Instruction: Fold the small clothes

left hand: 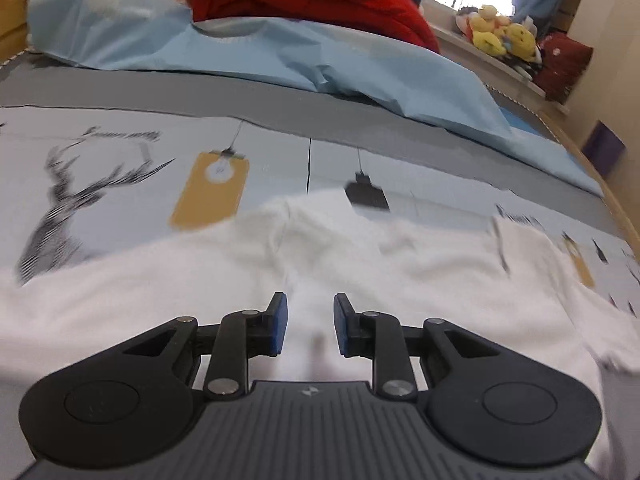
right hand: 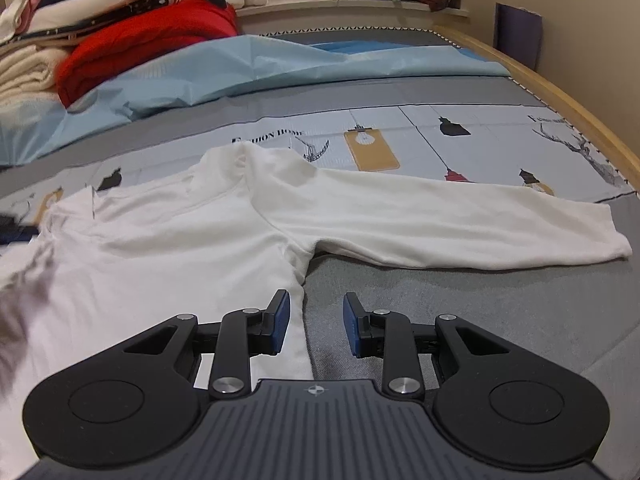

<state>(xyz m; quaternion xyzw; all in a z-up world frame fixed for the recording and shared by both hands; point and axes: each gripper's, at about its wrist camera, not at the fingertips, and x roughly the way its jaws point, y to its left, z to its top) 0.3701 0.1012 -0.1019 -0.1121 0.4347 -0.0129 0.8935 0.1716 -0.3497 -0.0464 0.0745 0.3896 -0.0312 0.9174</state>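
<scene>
the bed cover (right hand: 500, 320), grey with printed lamps and deer, carries a white soft knit shirt (right hand: 168, 248) lying flat, its long sleeve (right hand: 460, 220) stretched to the right. the left gripper (left hand: 310, 322) and the right gripper (right hand: 314, 322) have fingers apart, nothing clamped.

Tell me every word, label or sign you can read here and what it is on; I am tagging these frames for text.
"FASHION HOME", first word partly creased: printed on the bedsheet, just beyond the white shirt, right wrist view.
Dark lettering at the sheet's right edge above the deer drawing: cut off, unreadable.
Lettering above the deer print in the left wrist view: too blurred to read.
Small emblem on each gripper body: a symbol, no letters.
</scene>
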